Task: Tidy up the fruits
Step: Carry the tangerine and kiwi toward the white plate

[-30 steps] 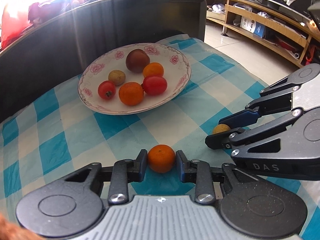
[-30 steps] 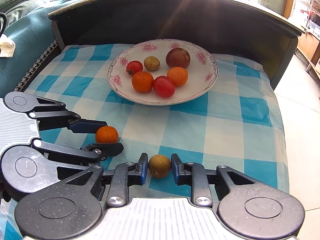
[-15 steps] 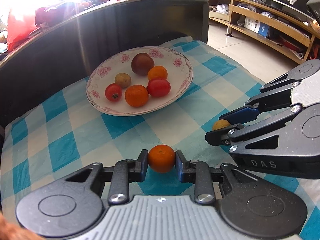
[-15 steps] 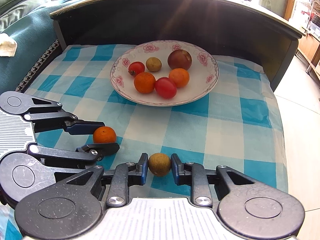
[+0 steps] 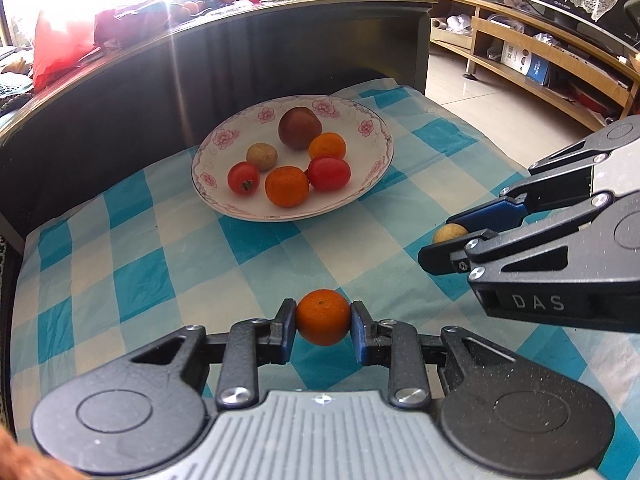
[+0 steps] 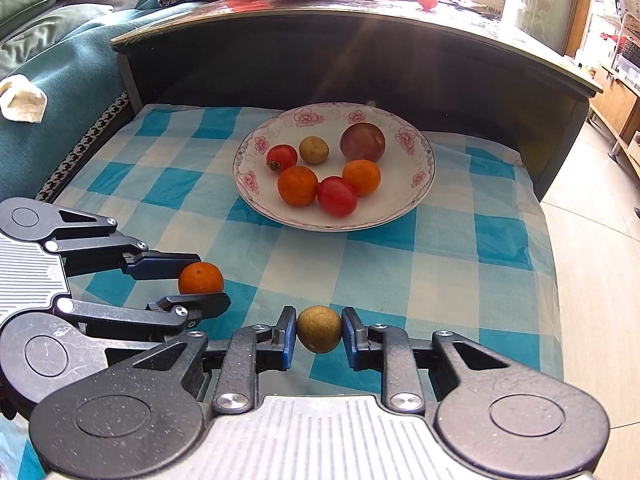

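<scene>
A small orange (image 5: 322, 317) sits clamped between the jaws of the left gripper (image 5: 323, 332), held above the blue-and-white checked cloth (image 5: 168, 264), with its stem dimple facing up and its skin bright and even. At its 3 o'clock in the left wrist view, the right gripper (image 6: 319, 334) pinches a round, dull yellow-brown fruit (image 6: 319, 329) with a rough, speckled skin, its jaws pressed to both sides. The two grippers are side by side, near each other but apart. Toward 12 o'clock from both lies a white plate (image 6: 416, 204) with pink flowers on its rim, resting on the cloth. It holds two oranges (image 6: 297, 185), two red tomatoes (image 6: 337, 195), a small yellow-brown fruit like the held one, and a large dark reddish fruit (image 6: 362, 142). Bare cloth lies between the grippers and the plate. Behind the plate rises a dark curved board (image 5: 280, 52).
</scene>
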Demonstrator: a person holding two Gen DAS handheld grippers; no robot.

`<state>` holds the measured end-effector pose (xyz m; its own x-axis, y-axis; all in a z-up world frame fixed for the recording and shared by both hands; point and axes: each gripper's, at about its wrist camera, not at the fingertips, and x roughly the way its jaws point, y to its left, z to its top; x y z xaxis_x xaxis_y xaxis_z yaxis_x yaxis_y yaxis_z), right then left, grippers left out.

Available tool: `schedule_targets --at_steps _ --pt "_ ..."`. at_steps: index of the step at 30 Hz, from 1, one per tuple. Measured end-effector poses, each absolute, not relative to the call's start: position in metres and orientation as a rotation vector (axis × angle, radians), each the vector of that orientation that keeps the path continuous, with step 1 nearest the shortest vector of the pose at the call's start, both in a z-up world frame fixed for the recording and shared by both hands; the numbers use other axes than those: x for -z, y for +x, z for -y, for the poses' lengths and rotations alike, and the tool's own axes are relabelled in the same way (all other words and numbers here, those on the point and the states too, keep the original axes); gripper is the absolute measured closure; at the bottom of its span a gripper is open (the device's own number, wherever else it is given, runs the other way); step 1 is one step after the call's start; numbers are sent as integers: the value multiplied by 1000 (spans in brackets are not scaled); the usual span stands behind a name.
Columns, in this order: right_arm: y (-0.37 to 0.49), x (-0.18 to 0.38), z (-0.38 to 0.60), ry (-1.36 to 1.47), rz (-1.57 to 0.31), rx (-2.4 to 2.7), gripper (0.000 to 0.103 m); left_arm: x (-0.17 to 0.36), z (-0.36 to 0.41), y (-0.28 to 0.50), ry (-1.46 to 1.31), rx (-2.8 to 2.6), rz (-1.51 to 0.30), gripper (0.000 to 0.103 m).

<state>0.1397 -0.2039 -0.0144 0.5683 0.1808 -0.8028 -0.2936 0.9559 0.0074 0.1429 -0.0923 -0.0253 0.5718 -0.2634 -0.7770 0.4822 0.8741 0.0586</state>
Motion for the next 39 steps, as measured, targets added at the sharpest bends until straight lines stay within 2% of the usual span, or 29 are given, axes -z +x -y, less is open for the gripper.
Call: schedule_targets --at_steps 13,39 --pt "131 1 199 -133 -886 -274 84 14 80 141 241 406 -832 65" --pt "169 -12 193 -149 -821 -251 84 -8 87 198 189 367 -745 65"
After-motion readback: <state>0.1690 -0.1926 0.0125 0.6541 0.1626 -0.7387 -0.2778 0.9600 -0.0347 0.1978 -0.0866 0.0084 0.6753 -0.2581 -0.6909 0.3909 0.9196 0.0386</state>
